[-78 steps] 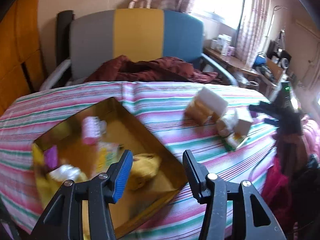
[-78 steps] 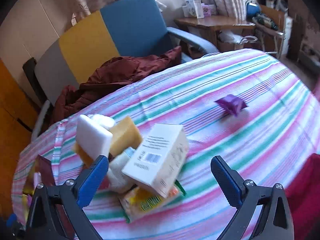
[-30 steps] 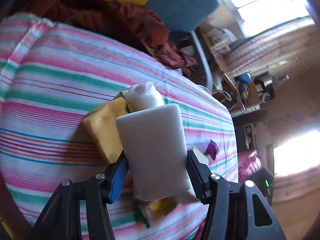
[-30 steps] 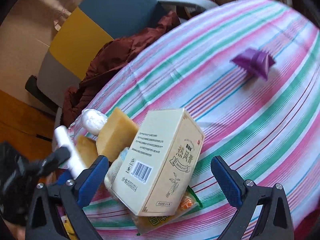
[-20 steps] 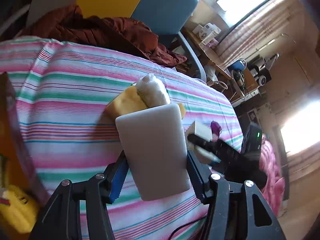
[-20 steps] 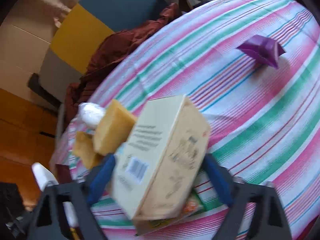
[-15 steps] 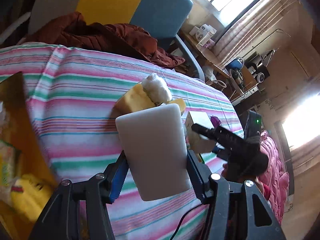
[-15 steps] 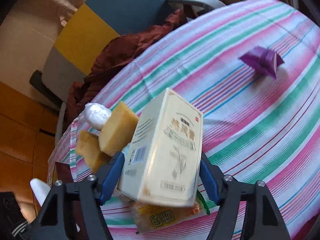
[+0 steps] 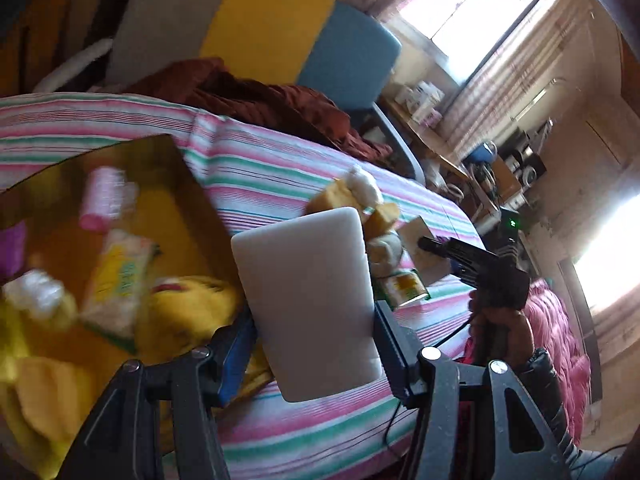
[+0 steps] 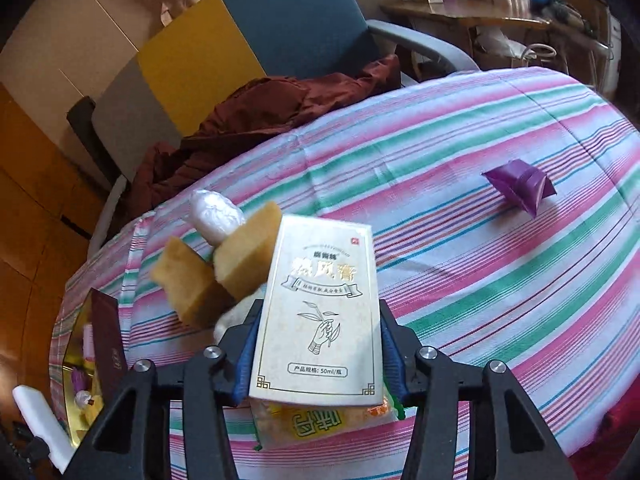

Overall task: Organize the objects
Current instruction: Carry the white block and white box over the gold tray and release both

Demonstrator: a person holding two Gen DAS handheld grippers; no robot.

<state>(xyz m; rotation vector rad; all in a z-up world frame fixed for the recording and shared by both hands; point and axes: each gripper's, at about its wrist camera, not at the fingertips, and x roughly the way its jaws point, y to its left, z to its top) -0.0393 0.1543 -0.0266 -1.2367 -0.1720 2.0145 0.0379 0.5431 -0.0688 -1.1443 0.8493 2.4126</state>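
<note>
My left gripper [image 9: 314, 344] is shut on a white rectangular block [image 9: 308, 300], held above the striped table beside the gold box [image 9: 176, 172]. The box holds a pink roll [image 9: 105, 200], a yellow packet [image 9: 120, 280] and a yellow soft thing [image 9: 188, 308]. My right gripper [image 10: 316, 356] is shut on a cream carton with gold print [image 10: 320, 320], lifted over the pile. The pile has two tan sponge blocks [image 10: 248, 256], a white wrapped ball [image 10: 216, 216] and a yellow-green packet [image 10: 316, 420]. A purple pouch [image 10: 520, 186] lies alone to the right.
A chair in grey, yellow and blue panels [image 10: 240, 48] stands behind the table with a dark red cloth [image 10: 272, 108] on it. A wooden side table [image 10: 472, 12] with clutter is at the back right. The striped tablecloth [image 10: 480, 280] drops off at the front edge.
Both grippers closed, the left on the white block, the right on the cream carton. The left has swung back over the gold box; the right has lifted the carton upright.
</note>
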